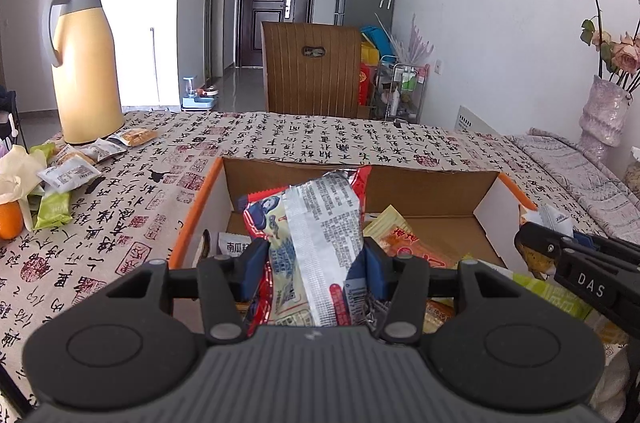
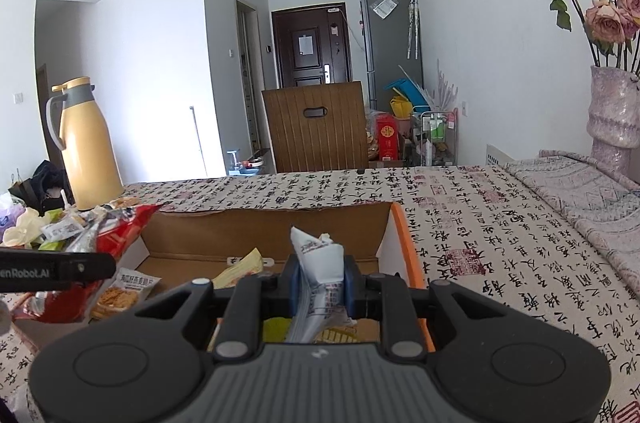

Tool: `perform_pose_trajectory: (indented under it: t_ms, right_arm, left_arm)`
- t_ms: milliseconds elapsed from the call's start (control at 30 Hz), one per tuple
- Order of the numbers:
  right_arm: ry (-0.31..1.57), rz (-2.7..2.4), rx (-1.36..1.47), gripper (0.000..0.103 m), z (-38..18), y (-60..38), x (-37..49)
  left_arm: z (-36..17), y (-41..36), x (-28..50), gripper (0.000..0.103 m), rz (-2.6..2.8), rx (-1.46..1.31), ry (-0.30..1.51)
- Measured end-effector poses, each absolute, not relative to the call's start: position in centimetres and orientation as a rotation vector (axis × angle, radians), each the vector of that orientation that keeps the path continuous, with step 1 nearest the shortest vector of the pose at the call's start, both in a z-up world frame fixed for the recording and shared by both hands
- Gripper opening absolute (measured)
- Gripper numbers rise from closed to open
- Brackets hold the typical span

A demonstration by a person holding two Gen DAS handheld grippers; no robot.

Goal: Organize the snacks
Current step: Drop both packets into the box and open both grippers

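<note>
While the red-and-silver snack bag (image 1: 316, 243) is pinched between the blue pads of the left claw (image 1: 316, 263), it's held upright over the open cardboard box (image 1: 400, 179), so it's clearly being grasped, crinkly foil and all. A smaller white packet (image 2: 320, 271), crumpled to a twisted point at the top, is clamped tight in the right claw (image 2: 320, 283) above the same box. The box is plain brown corrugated card inside, with a bright orange rim along its edges, and flat glossy packets can be seen lying on its floor: a yellow-and-orange one (image 1: 404, 243) and a white one with printed characters (image 2: 124, 291). The right claw's matte black finger is also caught at the edge of the left view.

The box is set on a desk draped in a beige cloth (image 1: 120, 223) printed with black calligraphy and red seals. A loose heap of more packets (image 1: 68, 175) is left near the far left corner, next to a tall, smooth yellow thermos jug (image 1: 86, 63) with a grey handle. A bumpy pinkish vase (image 2: 614, 115) of dried roses is seen on the right, and a ribbed wooden chair back (image 1: 312, 71) behind the desk.
</note>
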State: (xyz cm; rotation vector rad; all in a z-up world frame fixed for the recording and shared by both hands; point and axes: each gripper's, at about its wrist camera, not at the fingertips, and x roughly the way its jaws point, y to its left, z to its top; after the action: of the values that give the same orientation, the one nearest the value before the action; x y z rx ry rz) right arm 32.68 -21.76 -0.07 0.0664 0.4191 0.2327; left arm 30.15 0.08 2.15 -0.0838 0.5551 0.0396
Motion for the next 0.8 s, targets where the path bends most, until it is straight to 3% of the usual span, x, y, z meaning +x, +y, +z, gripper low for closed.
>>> perform_pose_trajectory:
  t_ms: [100,167,233,300,333,400,467,800]
  right_arm:
    - [0.422,0.238,0.076,0.029,-0.2,-21.9,32.6]
    - [0.417,0.239,0.087,0.03,0.0,-22.1,32.5]
    - [0.414,0.238,0.101,0.042,0.1,-22.3,32.3]
    - [0.404,0.23,0.109,0.072,0.1,-22.5,32.2]
    - [0.396,0.227,0.111,0.077,0.2,-22.6,32.1]
    - [0.382,0.222,0.115,0.092,0.3,-22.7,31.9]
    - [0.375,0.222,0.122,0.101,0.4,-22.8,31.7]
    - [0.37,0.212,0.121,0.103,0.5,-22.8,31.5]
  left_arm:
    - [2.3,0.2,29.8,0.059,0.044,-0.089,0.542]
    - [2.5,0.3,29.5,0.077,0.046,-0.094,0.524]
    - [2.7,0.3,29.3,0.084,0.053,-0.091,0.508]
    - [2.8,0.3,29.2,0.092,0.053,-0.091,0.502]
    - [2.8,0.3,29.1,0.101,0.061,-0.092,0.498]
    - [2.9,0.4,28.9,0.103,0.073,-0.095,0.486]
    - [3.0,0.5,28.8,0.103,0.075,-0.098,0.481]
    - [2.9,0.5,28.6,0.103,0.077,-0.107,0.48]
